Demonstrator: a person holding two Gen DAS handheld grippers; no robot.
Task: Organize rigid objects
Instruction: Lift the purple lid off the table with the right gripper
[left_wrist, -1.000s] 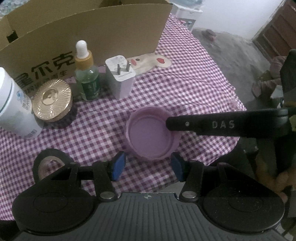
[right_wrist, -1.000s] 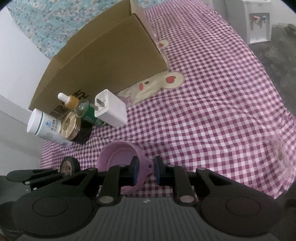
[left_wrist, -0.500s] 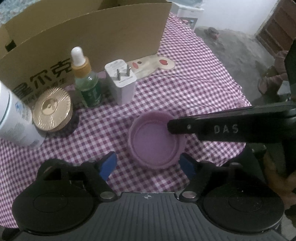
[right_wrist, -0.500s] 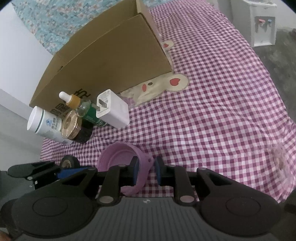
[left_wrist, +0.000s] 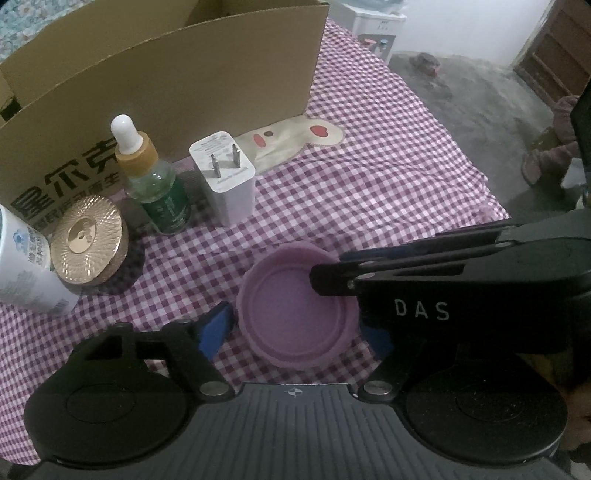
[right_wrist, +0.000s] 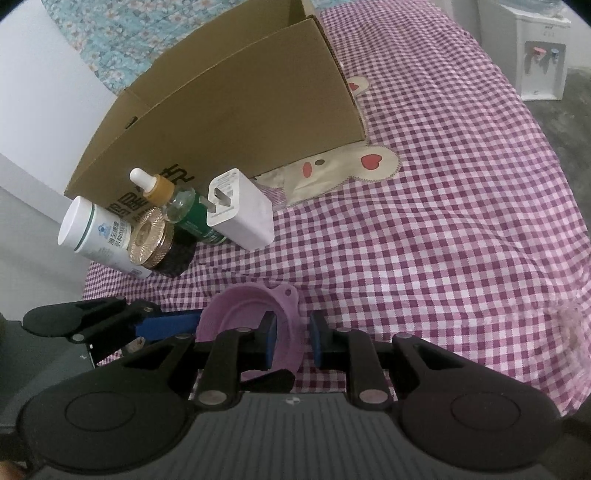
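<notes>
The right gripper (right_wrist: 293, 341) pinches the rim of the round purple silicone bowl (left_wrist: 295, 314), which sits on the purple-and-white checked cloth (right_wrist: 443, 221). The left gripper (left_wrist: 295, 328) is spread wide, its blue pads flanking the bowl without pressing it. Beyond both grippers stand a white plug adapter (left_wrist: 225, 182), a green dropper bottle (left_wrist: 159, 192), a gold-lidded jar (left_wrist: 86, 240) and a brown cardboard box (left_wrist: 166, 81).

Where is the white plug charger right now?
In the left wrist view, the white plug charger stands prongs-up right of the green dropper bottle, before the cardboard box.
</notes>
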